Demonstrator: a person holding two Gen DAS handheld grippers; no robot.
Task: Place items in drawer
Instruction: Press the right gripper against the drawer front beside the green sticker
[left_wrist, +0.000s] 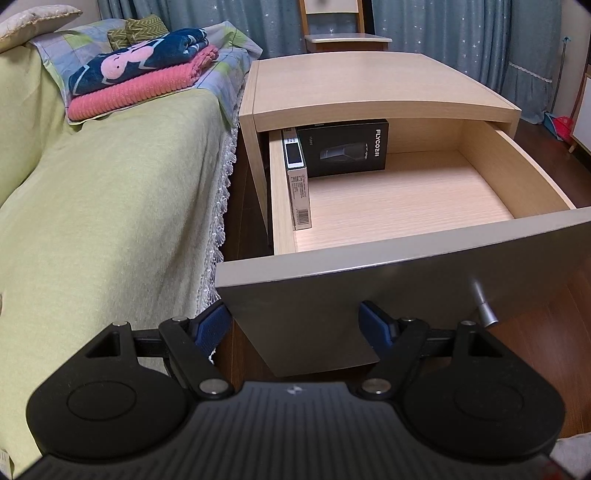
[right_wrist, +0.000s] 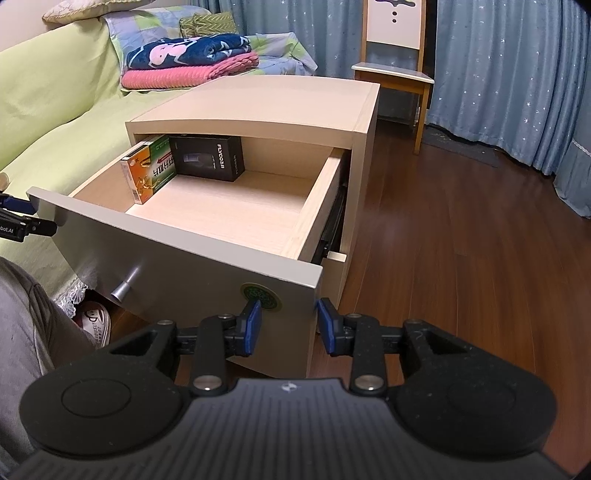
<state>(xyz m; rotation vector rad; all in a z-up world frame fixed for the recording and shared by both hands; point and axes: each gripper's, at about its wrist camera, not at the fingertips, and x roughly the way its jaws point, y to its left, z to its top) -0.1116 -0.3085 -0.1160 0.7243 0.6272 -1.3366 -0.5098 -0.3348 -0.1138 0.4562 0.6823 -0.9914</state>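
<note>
Left hand-held gripper (left_wrist: 295, 325): we see its jaws spread wide, holding nothing, straddling the lower left corner of the drawer front (left_wrist: 369, 295). One blue pad (left_wrist: 212, 326) sits to the left of the panel's edge; the other lies over the panel face. Whether either pad touches the panel we cannot tell.

Right hand-held gripper (right_wrist: 288, 325): jaws also spread, empty, straddling the right edge of the same front panel. A round green sticker (right_wrist: 260, 293) sits on the panel just above its left pad. The knob (right_wrist: 123, 288) juts from the panel, well to the left of this gripper.

Drawer (right_wrist: 306, 218): pulled well out of the nightstand (left_wrist: 369, 81). Two things lie inside, both at the back left. A black box (left_wrist: 343, 147), printed FLYCO, stands against the rear. A carton (right_wrist: 149, 173), orange and green on its face, stands on edge along the left wall, touching or just beside the black box. The rest of the drawer floor is bare wood.

Outward: a bed (left_wrist: 110, 192) with a green cover adjoins the nightstand's left side; folded blankets (left_wrist: 147, 77) lie stacked on it. A chair (right_wrist: 395, 70) stands behind, before blue curtains (right_wrist: 498, 74). At the right view's lower left we note a grey trouser leg (right_wrist: 22, 314) and a shoe (right_wrist: 94, 321) on the wood floor (right_wrist: 461, 240).
</note>
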